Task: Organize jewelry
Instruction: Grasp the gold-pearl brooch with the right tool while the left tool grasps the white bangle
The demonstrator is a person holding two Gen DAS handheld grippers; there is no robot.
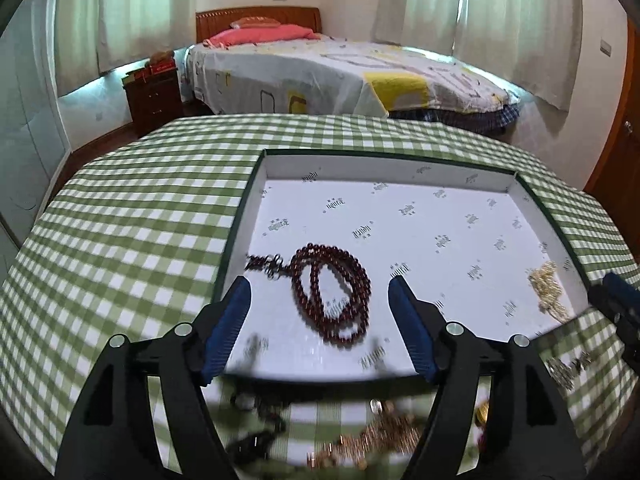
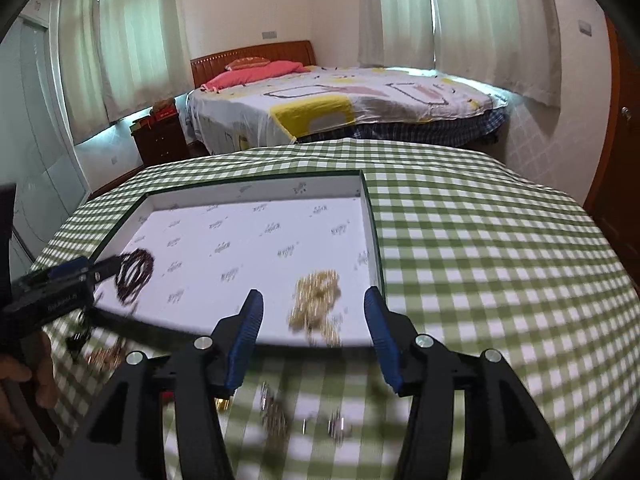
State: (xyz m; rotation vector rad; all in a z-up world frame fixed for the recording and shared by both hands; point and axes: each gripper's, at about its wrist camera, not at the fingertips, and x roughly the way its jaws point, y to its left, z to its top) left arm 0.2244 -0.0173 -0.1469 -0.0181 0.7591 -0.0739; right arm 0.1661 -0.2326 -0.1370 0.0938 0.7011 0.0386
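Loose gilt and dark trinkets (image 1: 372, 438) blur at lower frame on the green-checked cloth (image 1: 132, 216); both the left gripper (image 1: 320, 320) and right gripper (image 2: 314, 338) stand open and empty over the white printed shallow box (image 1: 400, 168), where the dark red bead necklace (image 1: 332, 292) lies centre and the pale gold chain (image 2: 318, 302) lower centre, so placing appears done and the next move calls for collecting another loose piece.

Soft daylight, fisheye bend, smeared foreground
Light filters through pale curtains (image 1: 516, 20), leaving the room evenly lit with weak shadows; both views bow hard at dark corners, the white tray floor (image 1: 400, 216) reads bright, and the loose jewelry (image 2: 280, 408) nearest the lens is motion-blurred on the checked cloth (image 2: 480, 260)
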